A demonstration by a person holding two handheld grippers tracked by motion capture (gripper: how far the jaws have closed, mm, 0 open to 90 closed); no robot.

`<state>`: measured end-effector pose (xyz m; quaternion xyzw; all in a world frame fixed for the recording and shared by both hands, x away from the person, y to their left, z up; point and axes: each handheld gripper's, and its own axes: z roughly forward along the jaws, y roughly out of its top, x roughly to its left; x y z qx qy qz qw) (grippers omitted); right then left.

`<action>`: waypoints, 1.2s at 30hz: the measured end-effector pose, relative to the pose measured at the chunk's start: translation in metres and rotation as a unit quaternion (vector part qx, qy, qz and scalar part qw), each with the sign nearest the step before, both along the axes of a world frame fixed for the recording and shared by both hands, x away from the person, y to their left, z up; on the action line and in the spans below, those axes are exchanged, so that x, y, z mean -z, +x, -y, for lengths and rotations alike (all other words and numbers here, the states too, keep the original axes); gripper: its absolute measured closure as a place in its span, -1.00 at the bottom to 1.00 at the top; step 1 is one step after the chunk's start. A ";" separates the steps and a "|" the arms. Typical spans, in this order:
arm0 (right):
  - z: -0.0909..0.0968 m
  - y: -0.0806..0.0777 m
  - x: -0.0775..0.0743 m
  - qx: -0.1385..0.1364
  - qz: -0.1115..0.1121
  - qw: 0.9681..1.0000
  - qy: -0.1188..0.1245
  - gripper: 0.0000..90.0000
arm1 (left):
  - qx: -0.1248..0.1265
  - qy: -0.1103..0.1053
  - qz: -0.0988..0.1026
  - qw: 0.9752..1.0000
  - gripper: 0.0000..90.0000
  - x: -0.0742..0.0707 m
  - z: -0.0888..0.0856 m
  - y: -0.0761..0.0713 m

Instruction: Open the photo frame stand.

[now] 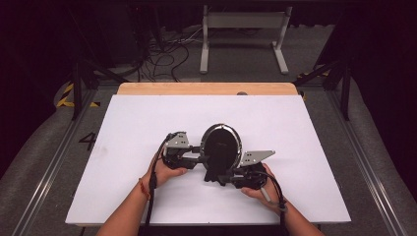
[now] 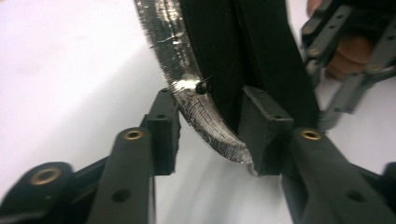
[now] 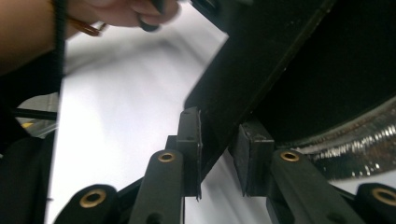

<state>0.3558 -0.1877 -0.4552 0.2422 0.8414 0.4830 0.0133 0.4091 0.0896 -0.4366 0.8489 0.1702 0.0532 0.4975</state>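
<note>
White tabletop [image 1: 147, 123], and dead centre a black round pouch [image 1: 222, 147] with a silver rim stands held: left gripper [image 1: 199, 158] pinching its rim at nine o'clock, right gripper [image 1: 227, 177] clamping its black edge at five o'clock, where slack fabric could slip out.

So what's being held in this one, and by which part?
A round black case with a silvery rim. The right tongs grip a black edge near its bottom; the left tongs straddle its silvery rim, contact unclear.

a dark "4" marked on the grey floor [image 1: 59, 147], left of the white table [image 1: 147, 113], no other readable text
</note>
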 end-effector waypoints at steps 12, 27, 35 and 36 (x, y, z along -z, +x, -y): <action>0.004 0.004 0.000 0.014 -0.011 1.000 0.007 0.77 | -0.036 0.006 0.060 0.998 0.54 -0.007 0.003 -0.020; 0.003 -0.002 0.000 0.003 -0.016 1.000 -0.008 0.84 | -0.037 0.013 0.088 0.995 0.57 -0.004 -0.002 -0.035; 0.003 -0.004 -0.001 0.013 -0.014 1.000 0.002 0.73 | -0.037 0.018 0.095 0.995 0.58 -0.005 -0.001 -0.039; 0.004 -0.004 -0.005 0.019 -0.013 1.000 0.016 0.64 | -0.037 0.018 0.095 0.995 0.59 -0.005 0.000 -0.039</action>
